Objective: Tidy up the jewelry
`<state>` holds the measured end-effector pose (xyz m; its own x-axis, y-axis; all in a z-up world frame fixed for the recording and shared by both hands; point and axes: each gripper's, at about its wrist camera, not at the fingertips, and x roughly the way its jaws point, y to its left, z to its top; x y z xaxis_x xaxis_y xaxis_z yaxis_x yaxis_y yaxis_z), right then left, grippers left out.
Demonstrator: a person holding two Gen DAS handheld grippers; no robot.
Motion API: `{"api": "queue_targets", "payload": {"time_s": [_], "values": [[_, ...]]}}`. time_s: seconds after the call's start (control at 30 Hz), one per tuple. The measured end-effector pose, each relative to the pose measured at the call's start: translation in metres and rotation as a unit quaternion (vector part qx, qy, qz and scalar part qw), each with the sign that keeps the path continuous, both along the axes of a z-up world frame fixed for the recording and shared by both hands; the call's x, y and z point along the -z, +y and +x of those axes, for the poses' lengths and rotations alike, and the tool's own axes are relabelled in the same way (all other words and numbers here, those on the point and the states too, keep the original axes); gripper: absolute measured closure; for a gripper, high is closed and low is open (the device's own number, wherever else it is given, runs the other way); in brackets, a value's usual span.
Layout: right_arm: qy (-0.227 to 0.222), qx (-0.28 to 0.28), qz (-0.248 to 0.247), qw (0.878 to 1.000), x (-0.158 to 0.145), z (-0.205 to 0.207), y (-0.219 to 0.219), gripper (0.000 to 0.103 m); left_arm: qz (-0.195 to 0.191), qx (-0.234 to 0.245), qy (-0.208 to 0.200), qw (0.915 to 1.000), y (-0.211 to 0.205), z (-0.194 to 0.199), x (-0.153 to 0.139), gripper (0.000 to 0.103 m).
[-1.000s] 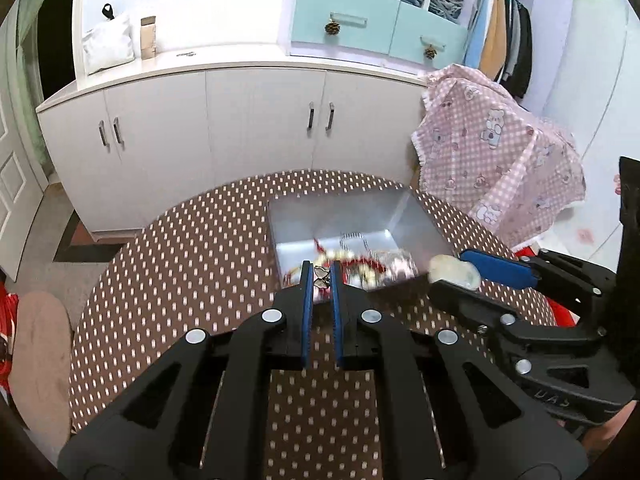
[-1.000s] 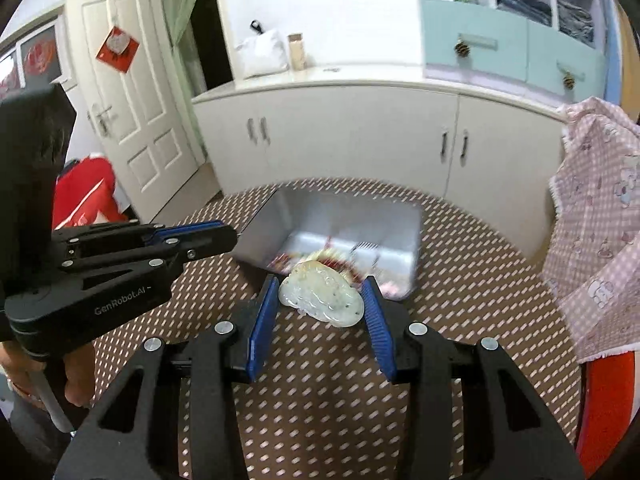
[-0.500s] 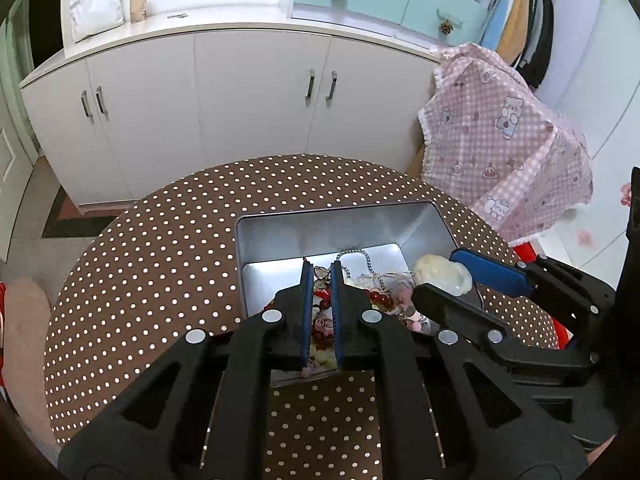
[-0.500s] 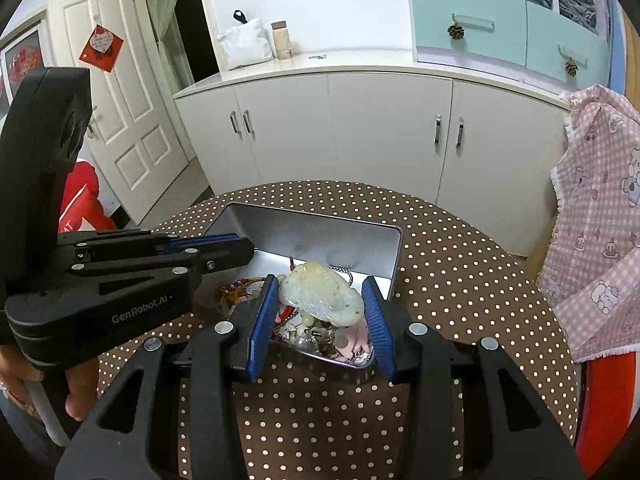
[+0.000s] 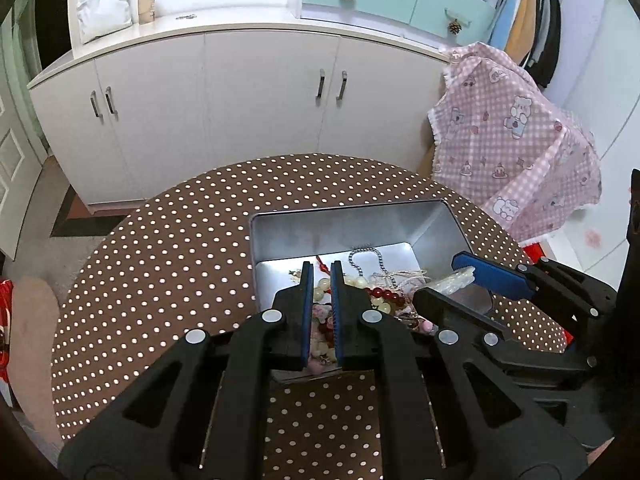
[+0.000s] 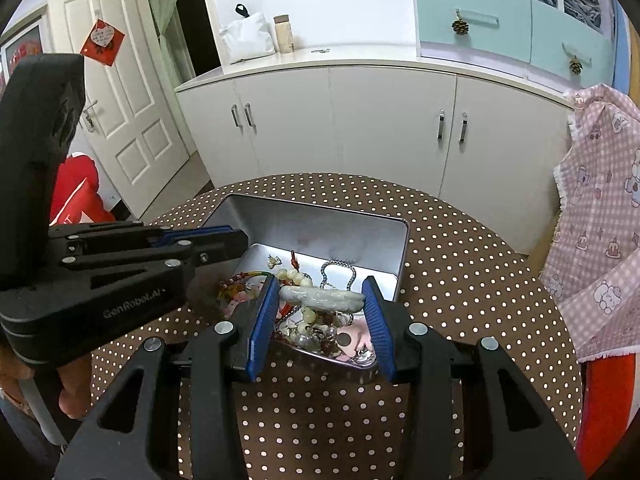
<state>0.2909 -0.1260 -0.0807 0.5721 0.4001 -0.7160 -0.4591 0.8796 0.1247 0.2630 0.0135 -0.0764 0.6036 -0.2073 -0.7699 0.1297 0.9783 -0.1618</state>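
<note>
An open metal tin [image 5: 352,224] [image 6: 320,220] sits on the brown polka-dot table [image 5: 168,264] and holds a tangle of jewelry: a silver chain [image 5: 366,258] [image 6: 338,270], cream and red beads [image 5: 380,298]. My right gripper [image 6: 322,300] is shut on a pale green-white jade piece [image 6: 320,295], held edge-on above the near end of the tin; it also shows in the left wrist view [image 5: 456,280]. My left gripper [image 5: 320,280] is shut and empty, its tips over the beads in the tin.
White cabinets [image 6: 360,120] stand behind the table, with a white bag [image 6: 246,38] and a jar on top. A pink checked cloth [image 5: 516,148] hangs at the right. A red bag [image 6: 76,200] lies by the door at the left.
Both grippers have moved forward over the tin. The jade piece has turned from flat-on to edge-on between the right fingers. The left gripper stays shut.
</note>
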Motion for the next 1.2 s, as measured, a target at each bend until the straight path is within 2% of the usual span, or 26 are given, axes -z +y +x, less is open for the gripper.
{"api": "queue_targets", "payload": {"time_s": [0.27,0.4,0.47,0.57,0.67,0.73,0.9,0.93,0.97,1.0,1.03,1.1,1.2], "values": [[0.001,0.003,-0.001,1.000,0.002,0.000,0.000,0.062,0.023,-0.004,0.004,0.9997,0.002,-0.008,0.002,0.094],[-0.003,0.004,0.008,1.000,-0.002,-0.004,-0.002,0.062,0.018,-0.007,0.002,0.9998,0.006,-0.012,0.002,0.094],[-0.007,0.006,0.010,1.000,-0.005,-0.006,-0.005,0.057,0.011,-0.011,0.002,0.9999,0.009,-0.014,0.001,0.094],[-0.019,0.009,0.009,1.000,-0.011,-0.012,-0.008,0.055,-0.003,-0.018,0.001,0.9998,0.015,-0.019,-0.003,0.094],[-0.042,0.016,0.012,0.999,-0.021,-0.027,-0.013,0.053,-0.002,-0.028,-0.017,0.9995,0.020,-0.031,-0.010,0.094],[-0.061,0.025,0.017,0.998,-0.029,-0.040,-0.017,0.051,0.013,-0.045,-0.056,0.9973,0.024,-0.049,-0.021,0.094],[-0.122,0.040,0.044,0.991,-0.051,-0.086,-0.024,0.044,0.023,-0.055,-0.117,0.9914,0.026,-0.091,-0.043,0.094],[-0.130,0.039,0.047,0.990,-0.054,-0.093,-0.025,0.042,0.025,-0.059,-0.125,0.9901,0.027,-0.097,-0.047,0.089],[-0.138,0.039,0.050,0.988,-0.057,-0.101,-0.026,0.040,0.027,-0.064,-0.136,0.9883,0.027,-0.106,-0.050,0.076],[-0.143,0.038,0.050,0.988,-0.060,-0.109,-0.026,0.039,0.028,-0.074,-0.152,0.9852,0.028,-0.117,-0.054,0.038],[-0.148,0.035,0.051,0.987,-0.063,-0.119,-0.025,0.037,0.029,-0.081,-0.173,0.9812,0.028,-0.126,-0.058,0.023],[-0.160,0.031,0.060,0.985,-0.066,-0.137,-0.026,0.036,0.054,-0.100,-0.217,0.9696,0.026,-0.150,-0.066,0.023],[-0.189,0.042,0.055,0.980,-0.074,-0.159,-0.024,0.035,0.064,-0.108,-0.239,0.9630,0.025,-0.172,-0.072,0.023]]}}
